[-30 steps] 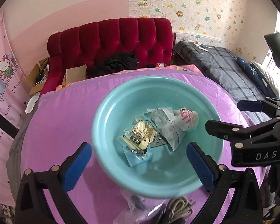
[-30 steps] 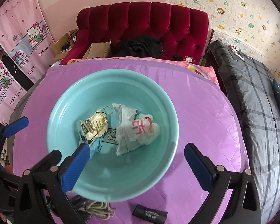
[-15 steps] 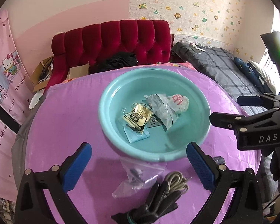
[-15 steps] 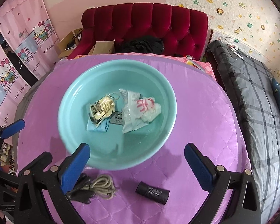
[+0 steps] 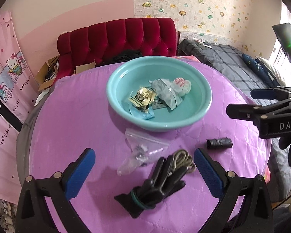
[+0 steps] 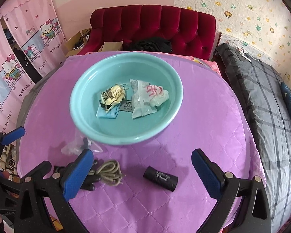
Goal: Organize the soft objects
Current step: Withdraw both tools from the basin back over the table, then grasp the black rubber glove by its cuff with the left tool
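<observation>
A teal basin (image 5: 194, 120) (image 6: 83, 124) sits on the purple quilted table and holds a gold packet (image 5: 142, 98) (image 6: 112, 95), a blue packet (image 6: 106, 113), a clear wrapper (image 6: 140, 104) and a white bag with red print (image 5: 181, 84) (image 6: 155, 93). In front of the basin lie a clear zip bag (image 5: 143, 151) (image 6: 73, 147), a black glove (image 5: 157, 186), a coiled beige cord (image 5: 184, 158) (image 6: 109, 171) and a black roll (image 5: 219, 143) (image 6: 161, 177). My left gripper (image 5: 143, 172) is open above the glove. My right gripper (image 6: 143, 172) is open above the black roll.
A red tufted sofa (image 6: 155, 27) with black cloth stands behind the table. A bed with grey plaid cover (image 6: 265, 101) lies to the right. Pink cartoon curtains (image 6: 19, 58) hang at the left. Cardboard boxes (image 5: 50, 73) sit beside the sofa.
Both grippers have pulled back from over the basin toward the near table edge. The glove, cord, zip bag and black roll have come into view. Both stay open.
</observation>
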{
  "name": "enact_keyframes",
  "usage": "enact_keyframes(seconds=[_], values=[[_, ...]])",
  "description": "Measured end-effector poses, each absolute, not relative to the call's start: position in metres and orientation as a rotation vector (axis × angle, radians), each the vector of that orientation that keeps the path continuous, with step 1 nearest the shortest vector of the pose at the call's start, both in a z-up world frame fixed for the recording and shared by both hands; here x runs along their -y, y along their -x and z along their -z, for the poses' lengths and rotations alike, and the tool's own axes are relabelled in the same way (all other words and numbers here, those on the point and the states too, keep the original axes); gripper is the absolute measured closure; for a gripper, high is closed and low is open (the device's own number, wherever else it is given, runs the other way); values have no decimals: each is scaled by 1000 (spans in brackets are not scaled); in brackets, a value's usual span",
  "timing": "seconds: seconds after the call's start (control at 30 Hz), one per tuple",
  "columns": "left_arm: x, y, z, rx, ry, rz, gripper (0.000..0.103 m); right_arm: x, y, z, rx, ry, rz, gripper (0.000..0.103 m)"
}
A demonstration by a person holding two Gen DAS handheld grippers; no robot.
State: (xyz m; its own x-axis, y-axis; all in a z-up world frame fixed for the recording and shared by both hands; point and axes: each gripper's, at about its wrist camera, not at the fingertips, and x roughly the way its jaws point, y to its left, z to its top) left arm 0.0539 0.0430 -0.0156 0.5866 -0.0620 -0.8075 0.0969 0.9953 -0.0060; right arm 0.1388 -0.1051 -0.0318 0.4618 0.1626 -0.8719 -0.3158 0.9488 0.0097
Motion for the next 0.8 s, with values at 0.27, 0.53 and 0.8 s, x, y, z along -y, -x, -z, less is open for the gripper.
enact_keyframes(seconds=[0.27, 0.53, 0.8], values=[[-48, -32, 42, -999, -3, 85, 0, 114, -115, 47, -1055, 154, -301, 0], [-49, -15, 65, -1040, 14, 89, 0, 122, -97, 68, -1044, 168, -288, 0], [-45, -11, 79, -1073, 13, 97, 0, 121, -89, 86, -1086, 181, -297, 0]])
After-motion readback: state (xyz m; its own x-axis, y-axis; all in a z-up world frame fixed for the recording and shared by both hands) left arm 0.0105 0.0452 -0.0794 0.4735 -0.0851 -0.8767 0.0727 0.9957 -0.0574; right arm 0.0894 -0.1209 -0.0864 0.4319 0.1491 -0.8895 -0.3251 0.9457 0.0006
